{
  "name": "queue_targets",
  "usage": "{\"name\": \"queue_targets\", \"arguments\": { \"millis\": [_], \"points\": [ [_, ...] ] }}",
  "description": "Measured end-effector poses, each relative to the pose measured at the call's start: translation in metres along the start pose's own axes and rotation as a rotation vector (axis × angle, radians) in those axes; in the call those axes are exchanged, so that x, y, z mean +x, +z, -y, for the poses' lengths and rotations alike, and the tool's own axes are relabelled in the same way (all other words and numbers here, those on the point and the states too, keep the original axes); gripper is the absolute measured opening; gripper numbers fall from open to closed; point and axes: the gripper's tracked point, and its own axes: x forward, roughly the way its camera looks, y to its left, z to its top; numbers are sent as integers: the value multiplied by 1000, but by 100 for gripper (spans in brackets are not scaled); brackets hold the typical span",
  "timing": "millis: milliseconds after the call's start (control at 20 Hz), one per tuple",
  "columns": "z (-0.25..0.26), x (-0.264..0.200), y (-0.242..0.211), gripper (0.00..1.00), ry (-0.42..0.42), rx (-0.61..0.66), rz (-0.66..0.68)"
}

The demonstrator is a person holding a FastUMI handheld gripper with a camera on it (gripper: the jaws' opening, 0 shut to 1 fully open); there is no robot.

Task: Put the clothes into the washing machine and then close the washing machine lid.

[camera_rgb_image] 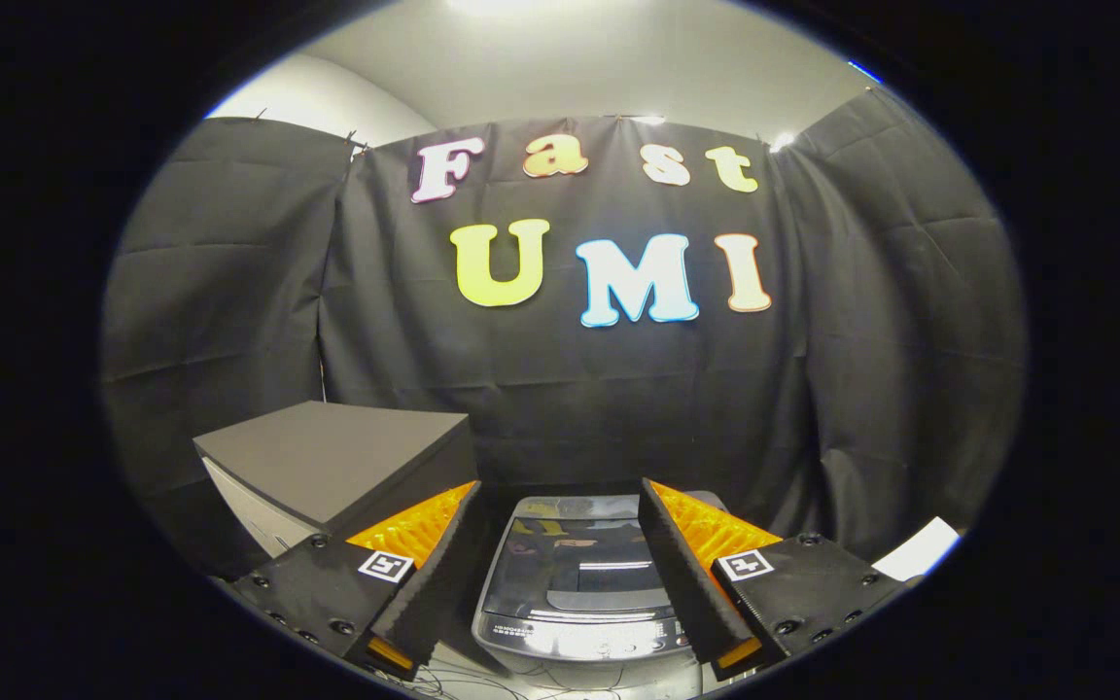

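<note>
**Desk:** Booth, top-loader, one gripper (560, 583). What are you looking at, operator?

**Caption:** Your fingers stand wide apart with nothing between them but air, and the washing machine (579, 593) sits framed in that gap, below and just beyond the tips, at twelve o'clock from the jaws. Its glossy lid (575, 564) lies flat over the top, reflections running across it, so the lid is down.

**Desk:** And the clothes?

**Caption:** No garment can be made out. Whether laundry lies under that lid cannot be told through the glare. A dark box (336, 457) stands at ten o'clock from your left finger, its top bare. Something pale (920, 549) peeks out at three o'clock, too little of it to name.

**Desk:** So where does the job stand?

**Caption:** A shut lid fits two stories: a machine with the wash already inside and closed, or one yet to be opened and loaded. The one relation that counts: the lid runs away from you along the twelve-to-six line, its control strip (584, 632) at the near, six o'clock end, squarely between your fingers.
</note>
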Motion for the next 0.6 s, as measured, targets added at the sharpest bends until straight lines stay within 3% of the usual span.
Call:
{"name": "queue_targets", "arguments": {
  "millis": [600],
  "points": [
    [9, -65, 40, 98, -26, -25, 107]
  ]
}}
